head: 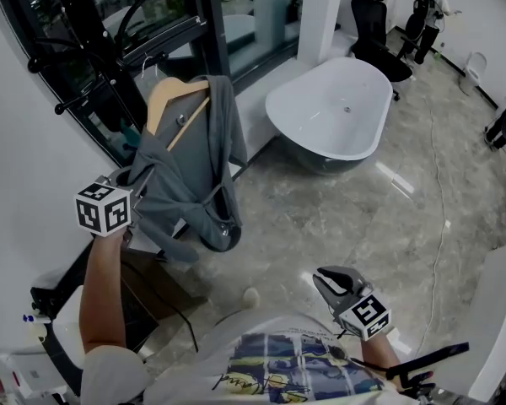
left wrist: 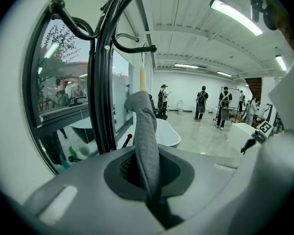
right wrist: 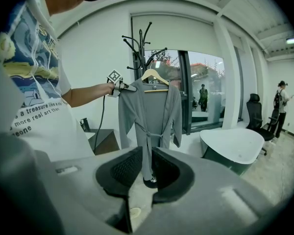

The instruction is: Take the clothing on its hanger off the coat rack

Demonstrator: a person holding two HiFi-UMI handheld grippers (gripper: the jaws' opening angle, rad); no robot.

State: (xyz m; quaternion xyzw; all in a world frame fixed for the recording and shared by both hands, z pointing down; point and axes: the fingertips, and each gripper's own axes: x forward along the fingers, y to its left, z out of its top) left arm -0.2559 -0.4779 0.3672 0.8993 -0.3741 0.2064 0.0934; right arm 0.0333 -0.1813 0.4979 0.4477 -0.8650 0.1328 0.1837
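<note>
At the far left, beside the tall dark-framed window, stands the black metal coat rack with curved arms (left wrist: 102,72). The left gripper (head: 128,184), a grey hand-held tool with a white cube of square markers, is raised on the person's bare forearm (head: 101,285) to the rack's lower part. Its jaws are closed tight on a fold of the grey long-sleeved robe with a tied belt (head: 190,167), pinching the cloth at the robe's left shoulder edge. The robe is draped over a pale wooden hanger with a metal hook (head: 173,95), just right of the rack's pole. The hook reaches up among the rack's arms, and whether it rests on one cannot be told. The robe hangs full length, its hem clear of the grey marbled floor (head: 320,226).

Right of the robe, a white oval freestanding bathtub with a dark outer shell (head: 329,108) sits on the floor near the window wall. Lower and further right, the right gripper (head: 333,281) is held low in front of the person's printed shirt, well apart from the robe. Its jaws stand a little apart with nothing between them. At the floor's far right corner are a black office chair (head: 373,19) and a standing person (head: 428,15).
</note>
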